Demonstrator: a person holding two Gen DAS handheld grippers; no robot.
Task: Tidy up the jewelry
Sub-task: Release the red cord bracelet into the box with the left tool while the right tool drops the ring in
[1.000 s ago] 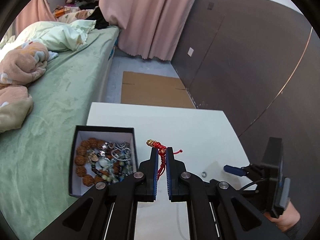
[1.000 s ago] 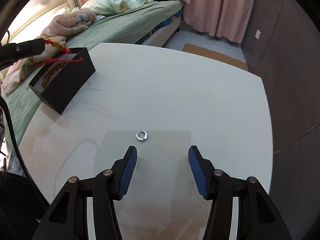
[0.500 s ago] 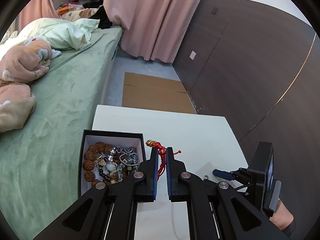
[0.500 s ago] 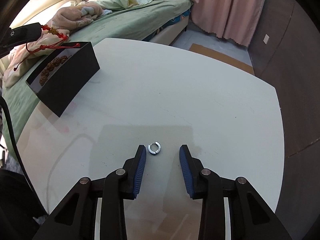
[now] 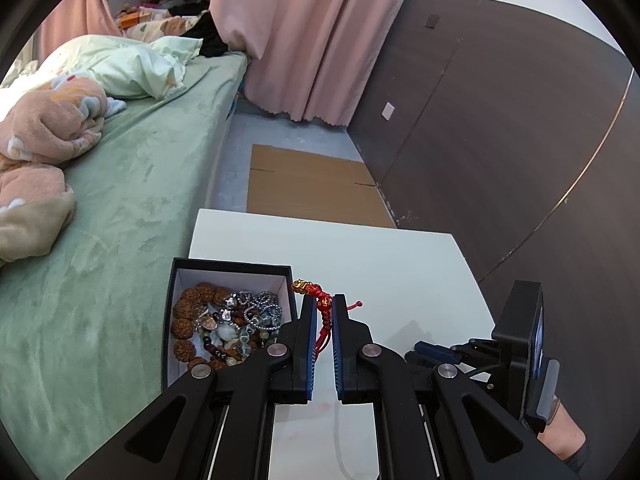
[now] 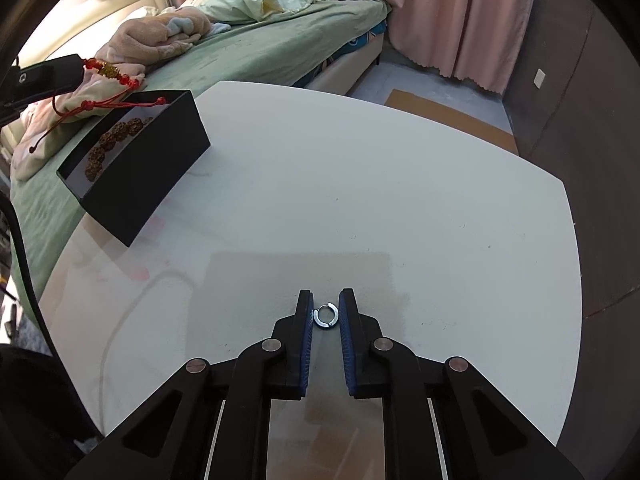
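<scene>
My left gripper is shut on a red cord bracelet with a gold bead and holds it in the air just right of a black jewelry box full of beads and chains. In the right wrist view the same bracelet hangs above the box. My right gripper sits low on the white table, jaws closed in on both sides of a small silver open ring, which lies on the table.
A bed with a green cover runs along the table's left side. A flat cardboard sheet lies on the floor beyond the table. A dark wall panel stands to the right.
My right gripper has moved forward around the silver ring and narrowed from wide open to closed against it. My left gripper has risen and drifted toward the box with the bracelet.
</scene>
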